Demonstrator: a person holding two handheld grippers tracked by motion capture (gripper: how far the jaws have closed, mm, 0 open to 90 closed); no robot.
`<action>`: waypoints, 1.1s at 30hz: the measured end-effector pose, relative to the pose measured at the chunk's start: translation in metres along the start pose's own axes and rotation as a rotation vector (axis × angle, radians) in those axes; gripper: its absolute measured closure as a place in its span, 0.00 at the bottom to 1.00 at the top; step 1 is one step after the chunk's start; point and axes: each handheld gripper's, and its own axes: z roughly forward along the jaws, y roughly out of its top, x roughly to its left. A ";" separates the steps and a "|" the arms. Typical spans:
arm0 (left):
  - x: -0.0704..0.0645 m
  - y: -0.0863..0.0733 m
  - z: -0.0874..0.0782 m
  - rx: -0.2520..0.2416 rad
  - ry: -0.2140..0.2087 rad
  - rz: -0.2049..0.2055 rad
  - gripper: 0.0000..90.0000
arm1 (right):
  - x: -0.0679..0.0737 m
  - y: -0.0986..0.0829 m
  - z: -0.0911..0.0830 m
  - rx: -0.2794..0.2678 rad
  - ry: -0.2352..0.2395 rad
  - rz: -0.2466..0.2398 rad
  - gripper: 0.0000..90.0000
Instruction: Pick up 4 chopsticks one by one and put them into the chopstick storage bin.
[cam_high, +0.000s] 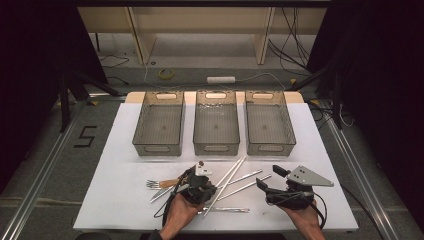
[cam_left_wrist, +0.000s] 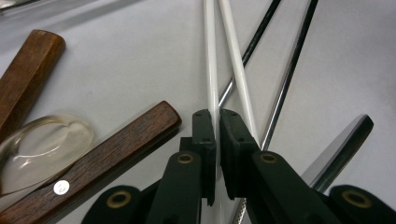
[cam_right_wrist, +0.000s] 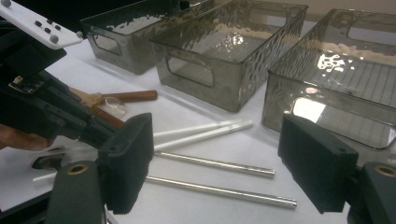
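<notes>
My left gripper (cam_left_wrist: 217, 128) is shut on a white chopstick (cam_left_wrist: 211, 70) low over the white table (cam_high: 125, 150). A second white chopstick (cam_left_wrist: 237, 65) crosses just right of it, and two metal chopsticks (cam_left_wrist: 289, 74) fan out beyond. In the high view the left gripper (cam_high: 206, 189) sits in the cutlery pile at front centre. My right gripper (cam_high: 271, 177) hovers to its right, open, nothing between its jaws. In the right gripper view its jaws (cam_right_wrist: 219, 158) straddle the metal chopsticks (cam_right_wrist: 219, 189) from above, with the white chopsticks (cam_right_wrist: 201, 133) farther off.
Three clear grey bins (cam_high: 157, 148) (cam_high: 216, 148) (cam_high: 267, 148) stand in a row at the back. Two wooden handles (cam_left_wrist: 116, 144), a clear spoon bowl (cam_left_wrist: 42, 149) and a knife blade (cam_left_wrist: 341, 140) lie around the left gripper. A fork (cam_high: 157, 184) lies left of the pile.
</notes>
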 end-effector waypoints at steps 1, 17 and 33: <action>0.000 0.000 0.000 -0.002 -0.003 0.001 0.94 | 0.000 0.000 0.000 -0.001 0.001 0.001 0.31; 0.005 0.003 -0.010 -0.037 -0.024 0.013 0.94 | 0.000 0.000 0.000 -0.004 0.006 0.002 0.31; 0.004 0.014 -0.040 -0.099 -0.043 0.061 0.94 | -0.001 0.000 -0.001 -0.007 0.007 0.003 0.31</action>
